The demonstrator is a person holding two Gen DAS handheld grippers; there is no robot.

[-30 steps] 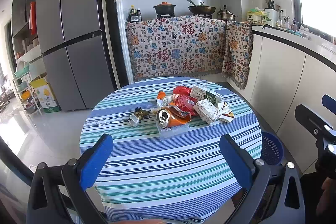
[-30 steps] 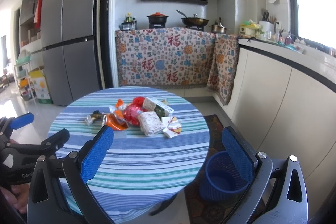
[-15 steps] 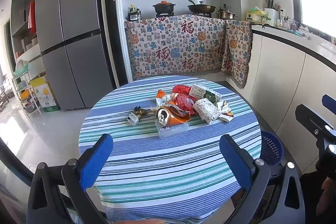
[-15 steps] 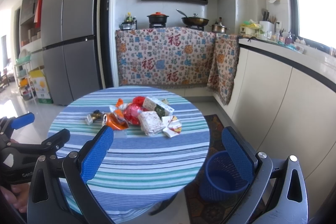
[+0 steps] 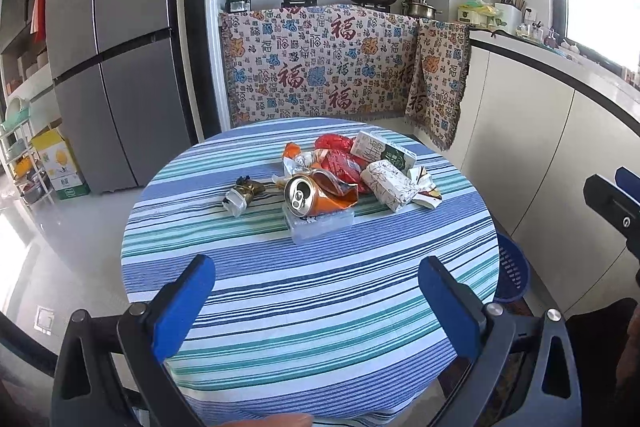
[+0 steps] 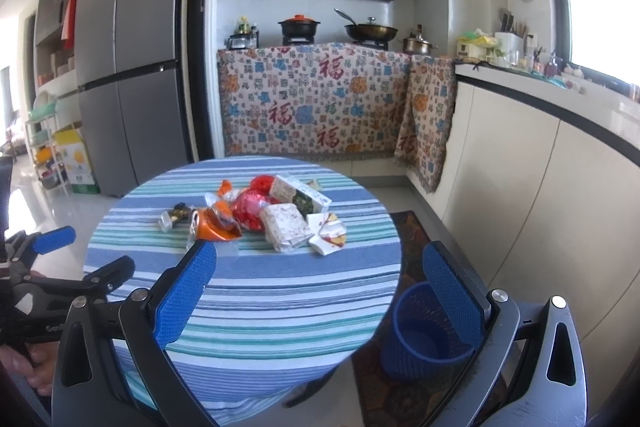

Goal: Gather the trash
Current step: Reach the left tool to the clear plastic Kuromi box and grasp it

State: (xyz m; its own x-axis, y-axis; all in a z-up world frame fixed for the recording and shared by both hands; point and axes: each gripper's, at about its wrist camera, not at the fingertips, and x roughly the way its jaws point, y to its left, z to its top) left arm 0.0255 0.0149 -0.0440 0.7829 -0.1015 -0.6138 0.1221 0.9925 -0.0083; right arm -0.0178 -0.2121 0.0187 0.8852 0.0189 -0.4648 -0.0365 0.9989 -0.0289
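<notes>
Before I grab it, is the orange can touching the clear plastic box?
Touching: left wrist view shows the orange can resting on the clear plastic box.

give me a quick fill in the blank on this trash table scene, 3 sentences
The crushed orange can lies on a round table covered by a ____ cloth.
The blue bin stands on the ____ beside the table.
Both the left gripper and right gripper are ____.

Missing words: striped; floor; open

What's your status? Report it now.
Left hand-held gripper open, empty; right hand-held gripper open, empty. Trash pile untouched on striped table. Blue bin on floor beside table. Nothing in the way.
</notes>
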